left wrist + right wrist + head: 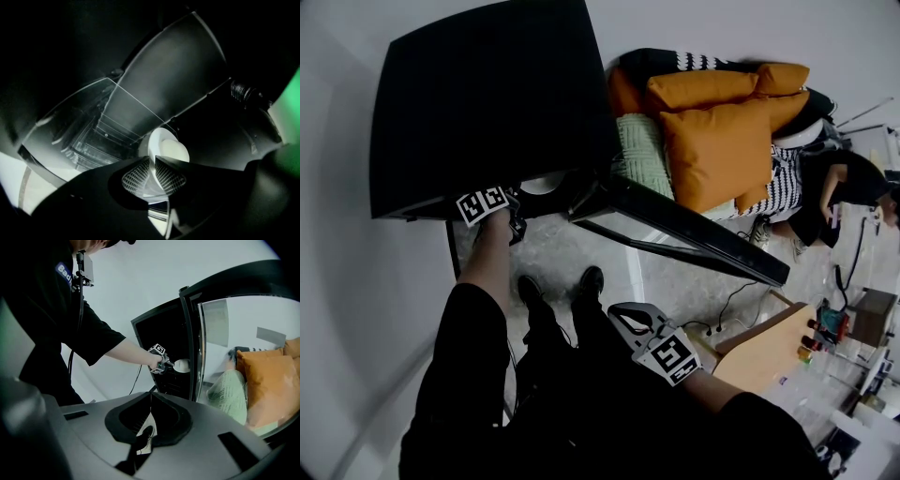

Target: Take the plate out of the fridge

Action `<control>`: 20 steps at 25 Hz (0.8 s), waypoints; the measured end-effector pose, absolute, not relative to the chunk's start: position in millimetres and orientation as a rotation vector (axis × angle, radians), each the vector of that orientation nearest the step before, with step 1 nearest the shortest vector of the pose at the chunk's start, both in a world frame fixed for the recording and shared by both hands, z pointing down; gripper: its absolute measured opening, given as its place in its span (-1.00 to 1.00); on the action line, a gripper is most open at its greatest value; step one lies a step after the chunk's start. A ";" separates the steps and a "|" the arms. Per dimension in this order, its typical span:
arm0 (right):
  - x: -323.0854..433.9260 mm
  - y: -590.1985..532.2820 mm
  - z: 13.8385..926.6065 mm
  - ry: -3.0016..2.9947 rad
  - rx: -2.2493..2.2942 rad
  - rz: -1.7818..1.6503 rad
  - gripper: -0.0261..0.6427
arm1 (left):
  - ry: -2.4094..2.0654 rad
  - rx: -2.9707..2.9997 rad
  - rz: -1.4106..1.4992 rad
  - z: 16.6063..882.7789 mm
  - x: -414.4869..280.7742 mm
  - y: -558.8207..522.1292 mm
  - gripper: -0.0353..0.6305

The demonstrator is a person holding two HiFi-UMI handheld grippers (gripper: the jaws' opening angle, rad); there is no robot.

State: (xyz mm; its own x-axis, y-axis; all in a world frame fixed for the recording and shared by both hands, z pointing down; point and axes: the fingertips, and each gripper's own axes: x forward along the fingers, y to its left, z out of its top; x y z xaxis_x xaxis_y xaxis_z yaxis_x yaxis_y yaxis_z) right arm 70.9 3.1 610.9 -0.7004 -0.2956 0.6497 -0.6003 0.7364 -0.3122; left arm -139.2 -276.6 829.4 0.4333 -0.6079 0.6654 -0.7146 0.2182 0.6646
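Note:
A white plate (542,183) shows at the mouth of the black fridge (487,103), whose glass door (684,230) swings open to the right. My left gripper (517,199) reaches into the opening. In the left gripper view the gripper (153,174) is shut on the near rim of the plate (169,151), one ribbed pad on each side. The right gripper view shows the plate (182,365) just outside the fridge front, beyond the marker cube. My right gripper (617,313) hangs low by my legs, away from the fridge, its jaws (150,401) shut on nothing.
Glass shelves (89,131) run back inside the dark fridge. Orange cushions (722,141) and a green knitted one (642,155) lie on a sofa behind the door. A person in black (839,192) sits at the far right. A wooden box (764,352) stands on the floor.

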 end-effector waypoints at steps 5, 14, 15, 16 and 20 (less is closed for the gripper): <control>75.1 1.8 610.6 -2.342 0.695 0.712 -0.89 | -1.232 1.452 0.054 828.2 -134.2 -275.3 -0.78; 64.0 -9.3 603.0 -2.393 0.664 0.670 -0.89 | -1.239 1.427 -0.087 820.8 -127.8 -256.0 -0.82; 60.1 -12.8 601.2 -2.404 0.659 0.657 -0.89 | -1.238 1.417 -0.102 821.3 -127.1 -252.7 -0.82; 56.4 -16.2 599.4 -2.414 0.654 0.645 -0.89 | -1.236 1.409 -0.115 822.0 -126.3 -249.4 -0.83; 45.9 -23.7 594.2 -2.440 0.641 0.614 -0.89 | -1.231 1.388 -0.147 825.1 -123.5 -235.8 -0.82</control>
